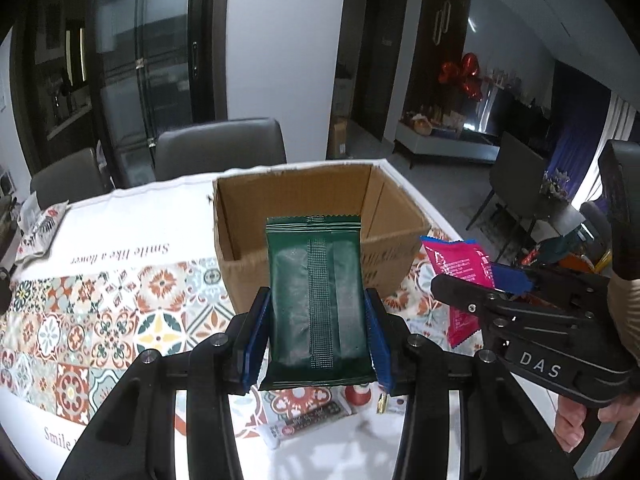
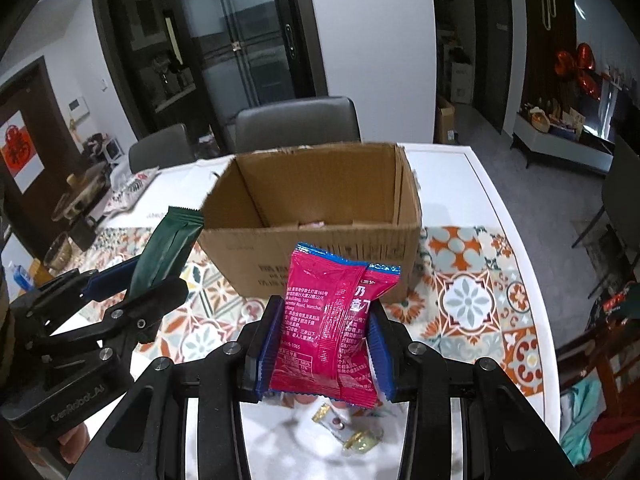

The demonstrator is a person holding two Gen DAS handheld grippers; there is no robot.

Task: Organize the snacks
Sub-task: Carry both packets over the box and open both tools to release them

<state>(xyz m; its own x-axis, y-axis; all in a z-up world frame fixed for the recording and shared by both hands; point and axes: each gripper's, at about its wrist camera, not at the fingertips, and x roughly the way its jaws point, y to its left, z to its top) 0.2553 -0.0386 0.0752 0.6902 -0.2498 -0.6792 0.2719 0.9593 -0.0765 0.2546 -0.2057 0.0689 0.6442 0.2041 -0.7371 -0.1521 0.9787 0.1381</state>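
My left gripper (image 1: 318,320) is shut on a dark green snack packet (image 1: 316,300), which stands upright between the blue pads above the table. My right gripper (image 2: 326,334) is shut on a pink snack packet (image 2: 328,332) with a blue top edge. An open cardboard box (image 1: 304,216) stands just beyond both packets on the patterned tablecloth (image 1: 100,320). In the right wrist view the box (image 2: 320,216) shows a small pink item at its bottom, and the left gripper (image 2: 132,280) with the green packet (image 2: 164,252) is to the left. The right gripper (image 1: 480,284) with the pink packet (image 1: 456,268) appears to the right in the left wrist view.
Small wrapped snacks lie on the table below the grippers: a white tube-like packet (image 1: 308,420) and gold-wrapped sweets (image 2: 356,436). A white bag (image 1: 40,232) lies at the far left of the table. Grey chairs (image 2: 296,124) stand behind the table. A person's hand (image 1: 572,424) holds the right gripper.
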